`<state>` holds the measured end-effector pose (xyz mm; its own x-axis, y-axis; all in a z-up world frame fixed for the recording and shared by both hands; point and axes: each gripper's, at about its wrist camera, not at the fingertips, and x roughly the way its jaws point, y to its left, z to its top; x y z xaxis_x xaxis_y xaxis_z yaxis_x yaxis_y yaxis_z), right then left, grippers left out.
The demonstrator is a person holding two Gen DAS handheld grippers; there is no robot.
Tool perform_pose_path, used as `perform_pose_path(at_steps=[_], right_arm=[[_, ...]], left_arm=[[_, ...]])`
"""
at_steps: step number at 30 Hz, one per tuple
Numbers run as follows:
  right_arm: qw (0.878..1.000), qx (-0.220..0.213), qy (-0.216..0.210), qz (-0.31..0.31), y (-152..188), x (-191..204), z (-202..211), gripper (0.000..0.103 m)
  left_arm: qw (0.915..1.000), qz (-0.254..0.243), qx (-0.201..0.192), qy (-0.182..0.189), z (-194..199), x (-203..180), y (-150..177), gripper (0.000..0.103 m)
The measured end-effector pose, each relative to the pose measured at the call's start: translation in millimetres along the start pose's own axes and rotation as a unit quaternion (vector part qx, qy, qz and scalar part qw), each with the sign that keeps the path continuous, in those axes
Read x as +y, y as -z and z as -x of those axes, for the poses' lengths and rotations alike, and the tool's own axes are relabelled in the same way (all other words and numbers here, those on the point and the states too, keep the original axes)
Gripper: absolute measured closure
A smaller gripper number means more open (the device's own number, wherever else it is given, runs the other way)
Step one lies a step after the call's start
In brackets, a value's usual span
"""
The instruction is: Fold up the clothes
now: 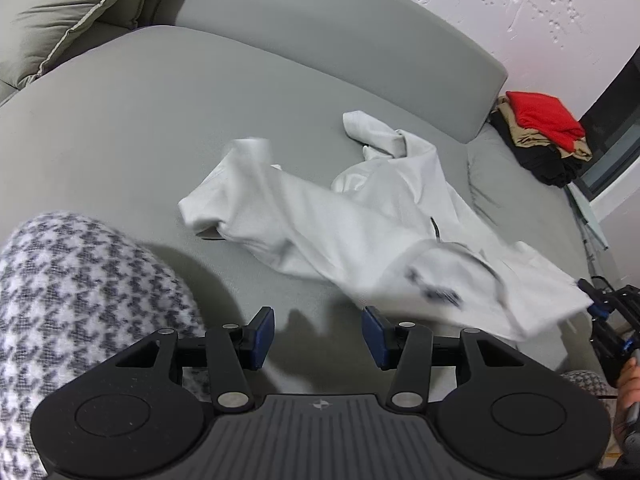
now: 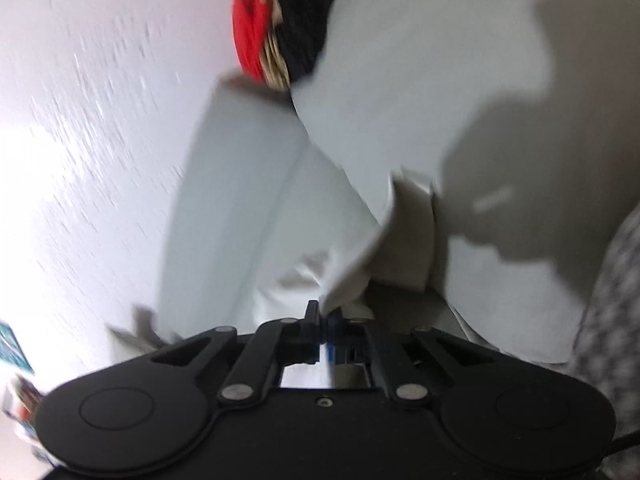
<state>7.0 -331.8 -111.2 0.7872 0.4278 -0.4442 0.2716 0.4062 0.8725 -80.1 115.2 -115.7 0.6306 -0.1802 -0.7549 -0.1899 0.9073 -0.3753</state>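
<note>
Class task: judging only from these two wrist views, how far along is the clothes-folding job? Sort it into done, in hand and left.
Done: a folded stack, red on top, sits at the sofa's far end. In hand: the right gripper is shut on an edge of the white garment, which lies crumpled and unfolded; the left gripper is open and empty. Left: spread the garment flat, fold it and add it to the stack.

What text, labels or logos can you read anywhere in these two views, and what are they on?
No text is readable in either view.
White garment: dark print near its lower edge, too blurred to read.
Left gripper: small round emblem on its body, a symbol, no letters.
Colourful items at the right wrist view's left edge: too blurred to read.
</note>
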Motion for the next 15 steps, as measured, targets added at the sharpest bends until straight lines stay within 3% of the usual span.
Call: perform_pose_path(at_steps=[6, 10, 15], right_arm=[[1.000, 0.024, 0.009, 0.004, -12, -4, 1, 0.100], [0.999, 0.038, 0.006, 0.018, -11, -6, -7, 0.099], [0.999, 0.036, 0.004, 0.025, -12, -5, -13, 0.098]], left_arm=[[0.9993, 0.036, 0.007, 0.006, -1, 17, 7, 0.057], [0.9954, 0.092, 0.008, 0.027, -2, 32, 8, 0.057], [0.9947, 0.102, 0.012, 0.008, -11, 30, 10, 0.060]])
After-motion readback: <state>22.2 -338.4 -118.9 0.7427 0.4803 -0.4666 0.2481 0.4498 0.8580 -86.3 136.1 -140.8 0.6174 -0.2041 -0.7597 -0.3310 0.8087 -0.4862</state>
